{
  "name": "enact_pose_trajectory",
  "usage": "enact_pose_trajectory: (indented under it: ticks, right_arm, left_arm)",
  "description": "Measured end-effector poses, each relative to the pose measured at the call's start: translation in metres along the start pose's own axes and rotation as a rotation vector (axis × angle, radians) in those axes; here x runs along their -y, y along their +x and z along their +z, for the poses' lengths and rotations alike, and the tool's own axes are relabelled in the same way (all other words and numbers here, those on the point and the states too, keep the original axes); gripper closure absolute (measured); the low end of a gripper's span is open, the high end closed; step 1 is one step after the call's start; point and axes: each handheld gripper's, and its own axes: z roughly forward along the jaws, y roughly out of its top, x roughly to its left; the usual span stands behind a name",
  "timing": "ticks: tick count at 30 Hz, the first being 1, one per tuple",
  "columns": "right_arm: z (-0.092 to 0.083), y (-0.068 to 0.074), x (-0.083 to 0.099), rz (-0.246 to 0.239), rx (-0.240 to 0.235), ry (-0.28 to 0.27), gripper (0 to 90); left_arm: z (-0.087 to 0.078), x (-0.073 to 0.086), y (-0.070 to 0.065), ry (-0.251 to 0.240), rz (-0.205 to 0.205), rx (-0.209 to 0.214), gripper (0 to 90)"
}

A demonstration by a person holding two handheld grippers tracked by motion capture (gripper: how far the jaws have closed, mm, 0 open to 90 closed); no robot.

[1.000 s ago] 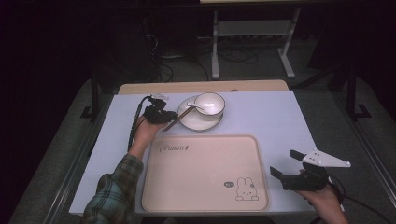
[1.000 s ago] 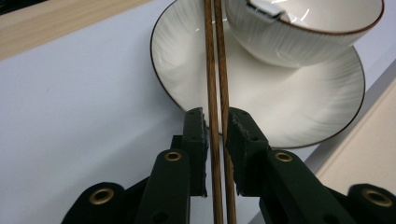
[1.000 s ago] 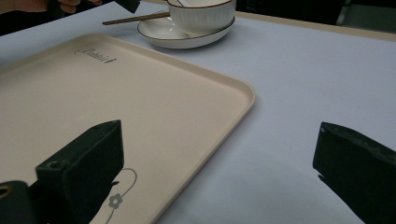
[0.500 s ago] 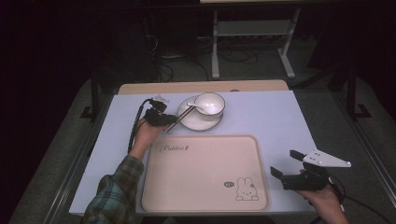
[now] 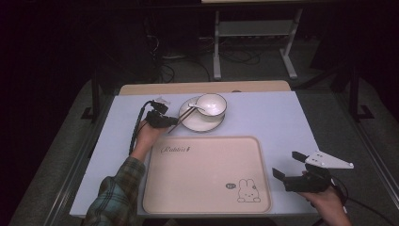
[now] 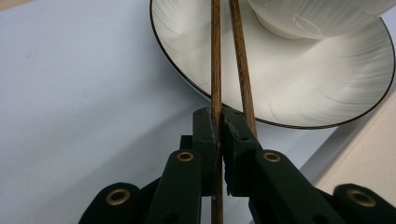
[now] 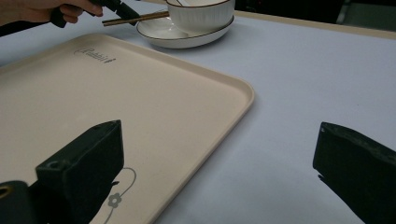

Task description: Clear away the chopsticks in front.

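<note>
The left gripper (image 6: 219, 122) had its two black jaws drawn nearly together, having just been closing, and they pinched one of the pair of brown wooden chopsticks (image 6: 215, 56) between their pads; the second stick lay just beside the first, passing over the outer edge of one jaw, and whether the pads pressed it too could not be told. Both sticks ran forward from the jaws across the rim of the round white saucer with a thin dark edge (image 6: 327, 88), toward the white ribbed bowl (image 6: 322, 16) that stood on that saucer. In the high view the left gripper (image 5: 170, 123) sat at the saucer's (image 5: 201, 123) near-left edge, the chopsticks (image 5: 184, 115) slanting up to the bowl (image 5: 211, 104), all on the pale blue table top (image 5: 273, 117). Just in front of the saucer lay the beige rectangular plastic tray printed with a small rabbit (image 5: 207, 174). The right gripper (image 5: 288, 167) rested well apart, beside the tray's right edge, its jaws spread wide with nothing between them; in the right gripper view they framed the tray's corner (image 7: 233, 93) and bare table.
</note>
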Motion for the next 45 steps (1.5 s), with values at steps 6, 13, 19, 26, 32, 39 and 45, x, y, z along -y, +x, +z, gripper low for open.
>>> enact_pose_trajectory:
  ticks: [6,13,19,26,32,39,45]
  right_arm:
    - [0.000,0.000,0.000,0.001,0.000,0.000,1.2]
    - [0.000,0.000,0.000,0.000,0.000,0.000,1.3]
    - [0.000,0.000,0.000,0.001,0.002,-0.001,1.3]
    - [0.000,0.000,0.000,0.002,0.005,-0.002,1.3]
    - [-0.001,0.001,-0.001,-0.005,0.004,-0.002,1.3]
    - [0.000,0.001,-0.001,-0.009,0.003,0.000,1.2]
    - [0.000,0.003,-0.001,-0.015,-0.002,-0.001,1.3]
  left_arm:
    - [-0.001,0.000,0.000,-0.006,-0.010,-0.006,84.6]
    - [-0.015,0.000,0.001,-0.010,-0.010,-0.014,84.9]
    - [-0.037,0.009,0.003,-0.025,-0.013,-0.018,84.9]
    - [-0.066,0.027,0.003,-0.053,-0.024,-0.028,84.8]
    - [-0.088,0.045,0.002,-0.065,-0.035,-0.022,84.9]
    - [-0.111,0.071,-0.010,-0.054,-0.031,-0.005,84.9]
    - [-0.128,0.089,-0.023,-0.065,-0.033,0.017,84.9]
